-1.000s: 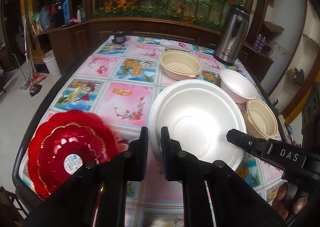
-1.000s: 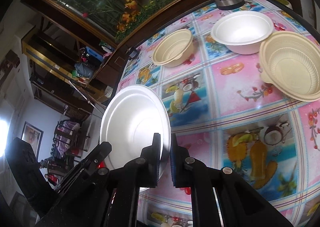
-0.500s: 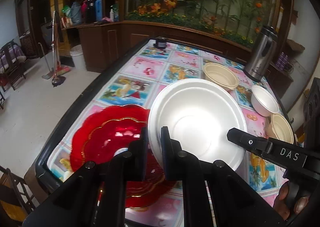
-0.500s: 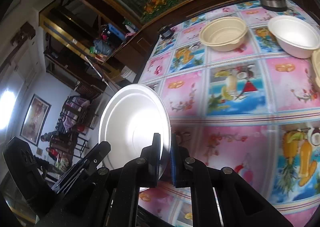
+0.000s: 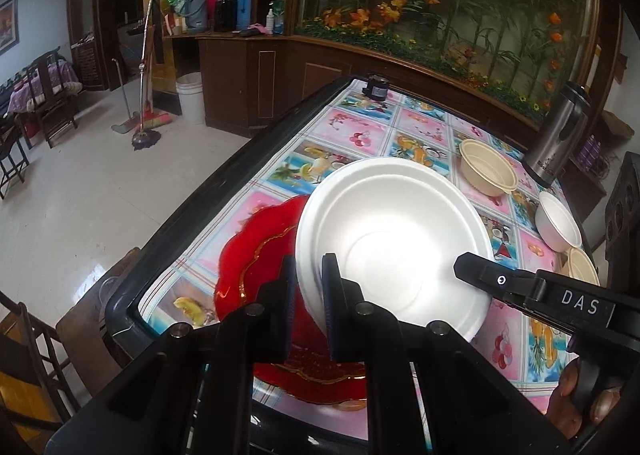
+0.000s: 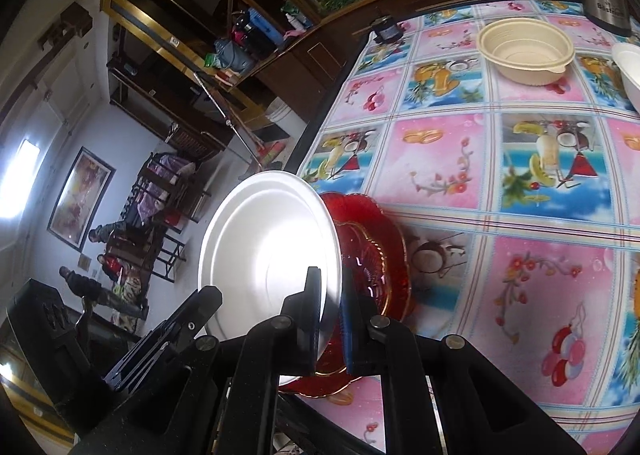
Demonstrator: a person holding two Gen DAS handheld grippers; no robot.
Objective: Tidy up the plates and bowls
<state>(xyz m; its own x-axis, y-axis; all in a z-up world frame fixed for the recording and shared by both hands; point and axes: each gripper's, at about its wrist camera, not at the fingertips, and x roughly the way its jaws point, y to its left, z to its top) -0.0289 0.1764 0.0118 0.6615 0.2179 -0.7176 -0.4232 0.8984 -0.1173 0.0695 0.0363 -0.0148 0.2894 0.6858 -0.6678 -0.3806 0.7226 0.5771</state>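
Both grippers hold one white plate [image 5: 394, 239] by opposite rim edges. My left gripper [image 5: 308, 295] is shut on its near-left rim. My right gripper [image 6: 330, 307] is shut on its other rim and shows in the left wrist view [image 5: 472, 271] at the plate's right edge. The plate [image 6: 268, 251] hangs tilted above the stacked red plates [image 5: 256, 267], which lie at the table's near-left corner and also show in the right wrist view [image 6: 376, 251]. A beige bowl [image 5: 486, 171], a white bowl [image 5: 556, 223] and another beige bowl [image 5: 582, 267] sit further right.
The table [image 5: 352, 123] has a pink patterned cloth and a dark raised edge [image 5: 188, 215]. A steel thermos [image 5: 560, 135] stands at the far right. A small dark object [image 5: 376, 87] sits at the far end. A wooden chair [image 5: 36, 355] stands by the near-left corner.
Both grippers have carried the white plate leftward across the table. It now hangs over the red plates, which were off to its left before.
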